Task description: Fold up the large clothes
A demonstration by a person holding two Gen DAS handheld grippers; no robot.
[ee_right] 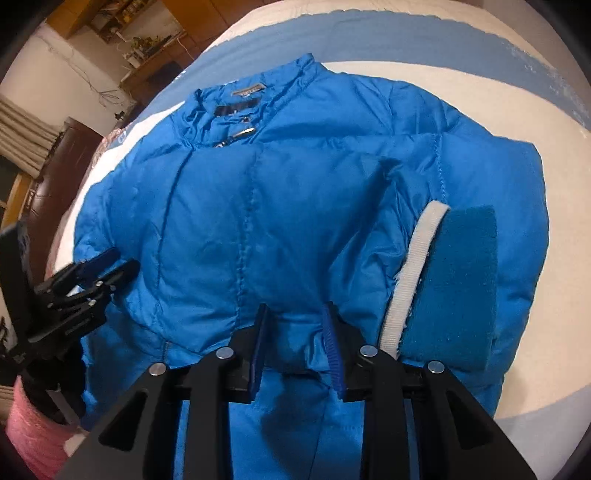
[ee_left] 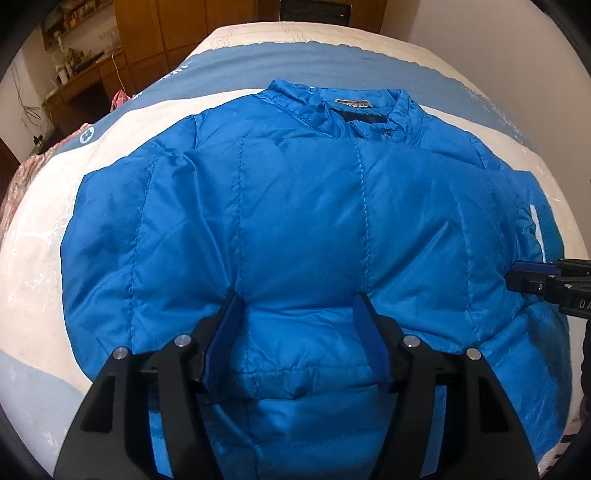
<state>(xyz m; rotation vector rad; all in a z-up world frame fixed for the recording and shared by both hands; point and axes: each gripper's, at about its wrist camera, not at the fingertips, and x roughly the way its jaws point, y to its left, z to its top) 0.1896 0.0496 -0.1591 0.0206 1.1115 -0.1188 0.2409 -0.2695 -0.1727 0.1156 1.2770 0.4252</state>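
1. The blue padded jacket [ee_left: 295, 221] lies front up on a bed [ee_left: 44, 295], collar [ee_left: 332, 110] at the far end from both grippers and its sleeves folded in across the chest.
2. The left gripper [ee_left: 297, 306] points steeply down at the near part of the jacket; its jaws stand apart with a puffed fold of the blue fabric between them, and whether the pads press on it cannot be told.
3. The right gripper [ee_right: 297, 317] is lower on the same near part of the jacket, to the right of the left gripper's jaws; its jaws are narrowly apart, with a pinch of fabric bunched between them, and they seem to bear on it.
4. Just right of the right gripper's jaws lies a sleeve cuff [ee_right: 461, 280] with a white ribbed edge [ee_right: 417, 266] and a darker teal panel.
5. The bedcover [ee_right: 443, 44] beyond the jaws is cream with broad pale blue bands.
6. Left of the left gripper's jaws, at the bed's edge, is some pink patterned cloth [ee_left: 22, 181].
7. Past the bed's far left corner stand a wooden desk [ee_left: 85, 81] with small items, trailing cables, shelves and a wooden wardrobe [ee_left: 177, 33].
8. In the right wrist view a pink sleeve [ee_right: 33, 435] shows under the left gripper.
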